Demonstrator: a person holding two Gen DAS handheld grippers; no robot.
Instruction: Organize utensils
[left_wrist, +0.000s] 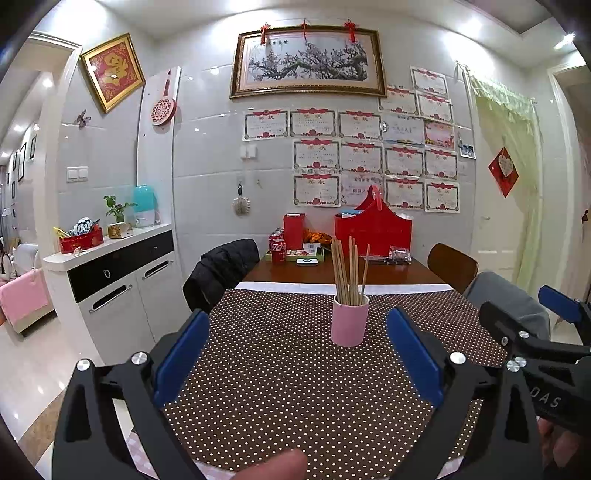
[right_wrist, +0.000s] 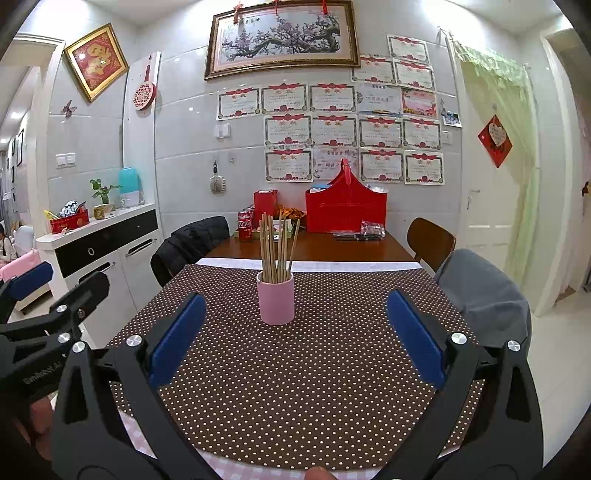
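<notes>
A pink cup (left_wrist: 349, 320) stands upright on the brown polka-dot cloth (left_wrist: 280, 369), holding several wooden chopsticks (left_wrist: 347, 273). It also shows in the right wrist view (right_wrist: 276, 298) with the chopsticks (right_wrist: 275, 251). My left gripper (left_wrist: 297, 350) is open and empty, hovering above the cloth in front of the cup. My right gripper (right_wrist: 295, 332) is open and empty, also short of the cup. The right gripper shows at the right edge of the left wrist view (left_wrist: 532, 317); the left gripper shows at the left edge of the right wrist view (right_wrist: 55, 288).
At the table's far end stand red boxes (left_wrist: 373, 229), cola cans (left_wrist: 277, 248) and a tray. Chairs flank the table: one with a black jacket (left_wrist: 221, 269) on the left, wooden (left_wrist: 452, 264) and grey ones on the right. A white cabinet (left_wrist: 118, 280) stands left.
</notes>
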